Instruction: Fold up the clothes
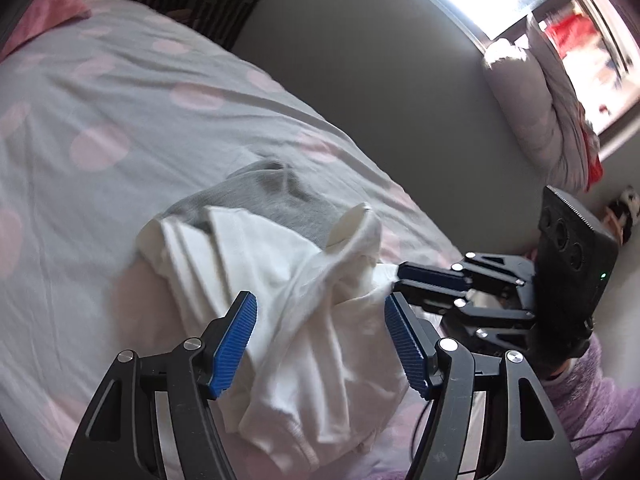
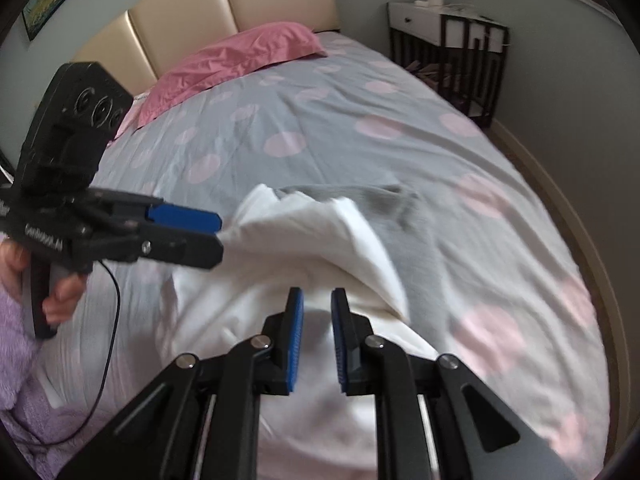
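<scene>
With the right tool (image 1: 394, 280) pinching the white garment (image 1: 304, 312) and the left tool (image 1: 320, 340) wide around it, pull taut before laying flat on the bed (image 1: 120, 120).

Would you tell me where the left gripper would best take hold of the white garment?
Probably the raised fold of the white garment lying between the pads of the open left gripper, approached from above: it stands ridged off the bed, thick enough to pinch. The right gripper already pinches another edge.
</scene>
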### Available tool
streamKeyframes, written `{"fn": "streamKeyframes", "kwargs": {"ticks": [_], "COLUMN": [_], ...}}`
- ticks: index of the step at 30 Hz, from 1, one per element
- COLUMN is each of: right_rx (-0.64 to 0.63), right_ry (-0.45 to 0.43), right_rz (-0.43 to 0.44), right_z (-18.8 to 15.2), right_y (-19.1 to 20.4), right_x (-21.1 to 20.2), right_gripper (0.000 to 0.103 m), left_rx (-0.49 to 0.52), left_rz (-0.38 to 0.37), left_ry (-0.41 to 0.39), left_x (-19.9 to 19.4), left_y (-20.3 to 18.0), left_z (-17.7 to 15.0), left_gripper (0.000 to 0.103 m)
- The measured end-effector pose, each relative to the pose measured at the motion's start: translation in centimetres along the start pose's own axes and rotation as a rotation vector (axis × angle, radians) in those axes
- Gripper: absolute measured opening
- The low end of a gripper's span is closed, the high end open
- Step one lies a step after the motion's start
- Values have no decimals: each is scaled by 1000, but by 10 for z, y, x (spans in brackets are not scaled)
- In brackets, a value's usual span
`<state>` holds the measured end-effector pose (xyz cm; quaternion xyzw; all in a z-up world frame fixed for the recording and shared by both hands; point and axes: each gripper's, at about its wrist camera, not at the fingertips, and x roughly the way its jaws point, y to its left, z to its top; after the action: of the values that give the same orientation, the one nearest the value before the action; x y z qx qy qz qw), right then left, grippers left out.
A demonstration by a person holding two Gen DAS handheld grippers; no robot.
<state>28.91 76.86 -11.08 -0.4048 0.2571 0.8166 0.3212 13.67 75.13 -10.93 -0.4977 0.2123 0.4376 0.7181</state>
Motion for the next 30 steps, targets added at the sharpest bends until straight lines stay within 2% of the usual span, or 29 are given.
{"fn": "streamKeyframes", "kwargs": {"ticks": [3,6,7,8,9,10,12,16,18,20,23,25,27,30], "right_rx": [37,83,92,96,99,99,96,82,61,36,26,43,62,54], "right_ry": [18,38,41,44,52,65,92,86,62,64,115,135,121,77], "right_rz": [-38,-33,-26,-22,-16,-9,-9,-2,18,23,-32,-49,-50,-54], "right_z": [-9,-11,-10,-7,-4,-1,6,17,20,17,9,2,-1,-4], "right_y": [-19,-33,-37,-39,-41,-42,-44,-40,-33,-27,-28,-33,-36,-32], "right_x": [-5,1,4,7,13,19,30,34,27,26,38,43,38,20], "right_gripper": [14,14,14,14,14,14,14,15,15,15,15,15,15,15], "left_rx": [61,78,87,92,93,81,58,7,-23,-58,-129,-172,-190,-253], "left_rz": [47,41,40,40,36,21,-6,-24,0,43,109,102,119,89], "left_ry": [27,38,37,37,36,31,16,-84,-106,-97,-72,-68,-53,-62], "left_x": [20,39,44,48,52,53,54,29,20,21,27,29,31,21], "left_y": [-12,-14,-14,-15,-15,-13,-9,1,12,29,59,72,77,86], "left_z": [13,23,26,28,30,32,36,41,44,45,38,30,23,14], "left_gripper": [70,69,66,48,23,14,6,5,5,5,4,4,6,9]}}
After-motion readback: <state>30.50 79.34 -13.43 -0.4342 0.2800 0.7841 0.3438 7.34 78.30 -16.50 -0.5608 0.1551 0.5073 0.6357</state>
